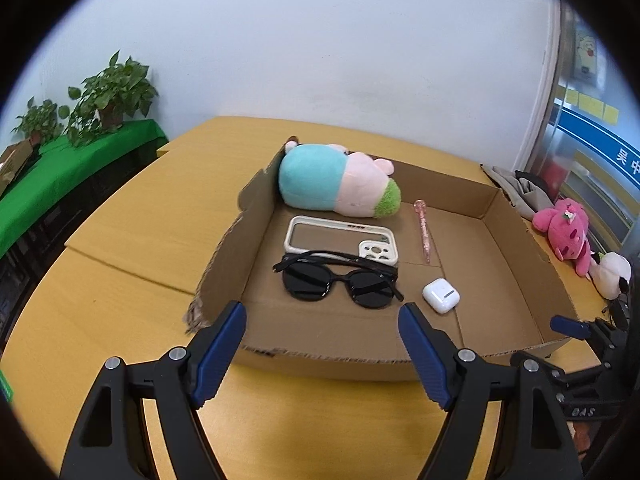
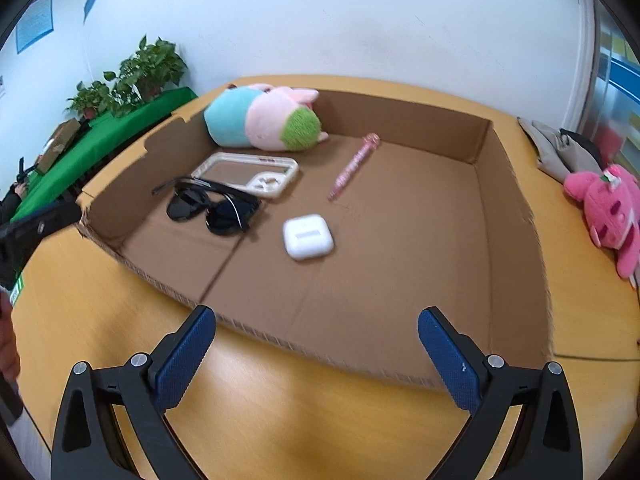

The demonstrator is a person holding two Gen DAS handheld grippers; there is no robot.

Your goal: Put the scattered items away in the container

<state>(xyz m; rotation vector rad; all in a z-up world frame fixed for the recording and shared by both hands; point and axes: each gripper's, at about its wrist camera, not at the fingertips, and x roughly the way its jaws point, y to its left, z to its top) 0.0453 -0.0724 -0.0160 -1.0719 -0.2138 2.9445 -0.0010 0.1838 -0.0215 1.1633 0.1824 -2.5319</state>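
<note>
A shallow cardboard tray (image 1: 516,280) (image 2: 516,248) lies on the yellow table. Inside it are a blue, pink and green plush toy (image 1: 336,182) (image 2: 260,118), a cream phone case (image 1: 340,238) (image 2: 248,172), black sunglasses (image 1: 340,280) (image 2: 210,208), a pink pen (image 1: 423,230) (image 2: 354,166) and a white earbud case (image 1: 441,295) (image 2: 308,237). My left gripper (image 1: 322,316) stands open before the tray's near wall, nothing between its fingers. Also open and holding nothing, my right gripper (image 2: 316,322) hovers over the tray's near edge; it shows in the left wrist view (image 1: 576,330).
A pink plush toy (image 1: 568,232) (image 2: 612,212) and a white plush (image 1: 612,274) lie on the table right of the tray, beside a beige cloth (image 1: 516,188) (image 2: 560,148). Potted plants (image 1: 112,96) (image 2: 148,68) stand on a green-covered side table at the left. A white wall runs behind.
</note>
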